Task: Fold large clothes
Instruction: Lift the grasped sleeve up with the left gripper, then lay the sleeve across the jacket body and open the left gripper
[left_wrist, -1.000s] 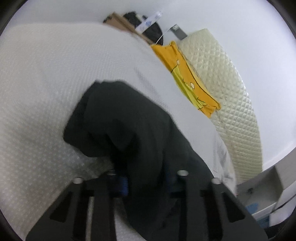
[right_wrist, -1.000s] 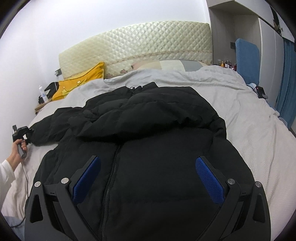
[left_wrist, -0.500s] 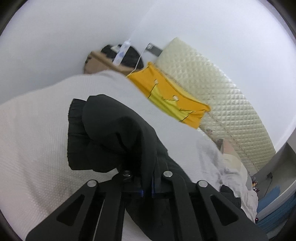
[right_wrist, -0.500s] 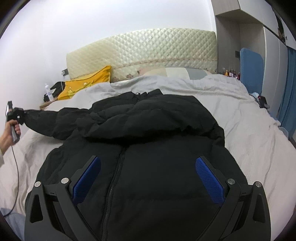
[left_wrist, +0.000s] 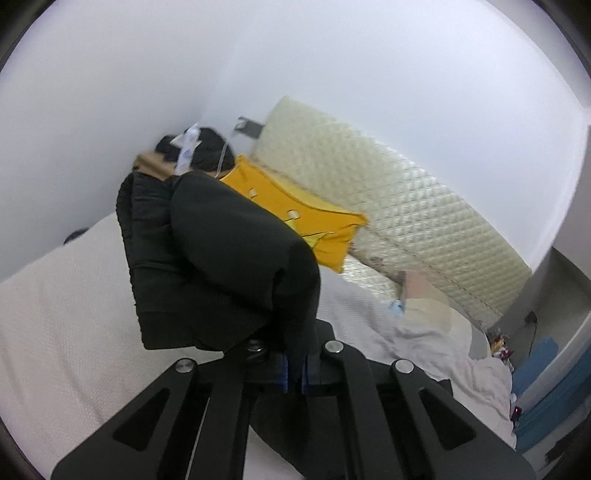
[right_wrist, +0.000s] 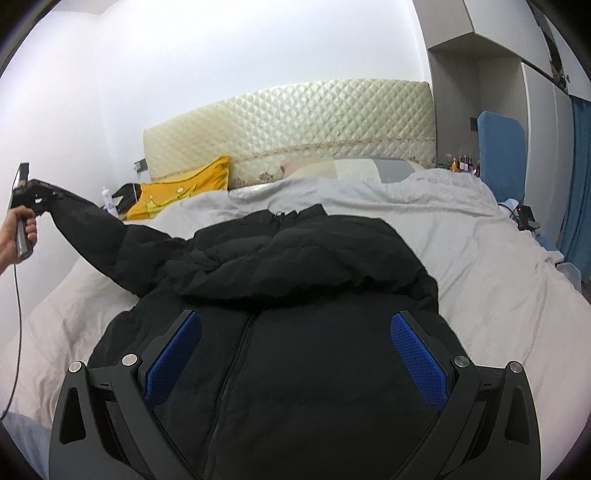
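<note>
A: How far along is the folding?

B: Barely begun, I'd judge. The black jacket (right_wrist: 295, 314) lies front up on the bed (right_wrist: 498, 266), zipper (right_wrist: 236, 369) closed, collar towards the headboard (right_wrist: 288, 118) at 12 o'clock. The body looks flat and unfolded.

A: And the sleeves?

B: One sleeve (right_wrist: 92, 229) is lifted off the bed and stretched out towards 10 o'clock in the right wrist view. The left gripper (left_wrist: 293, 373) has it: its jaws are closed together on the fabric just behind the cuff (left_wrist: 147, 258), which bunches up in front of the camera. The other sleeve I can't make out; it may be tucked under the puffy folds across the chest.

A: What about the right gripper (right_wrist: 295, 354)?

B: Its jaws stand wide apart, holding nothing, over the lower front of the jacket. Whether it touches the cloth, I can't tell.

A: So what's left?

B: Nearly everything, as I read it: lay that sleeve across the chest, deal with the other side, then fold the body up. The yellow pillow (right_wrist: 181, 192) at 11 o'clock is well clear.
</note>
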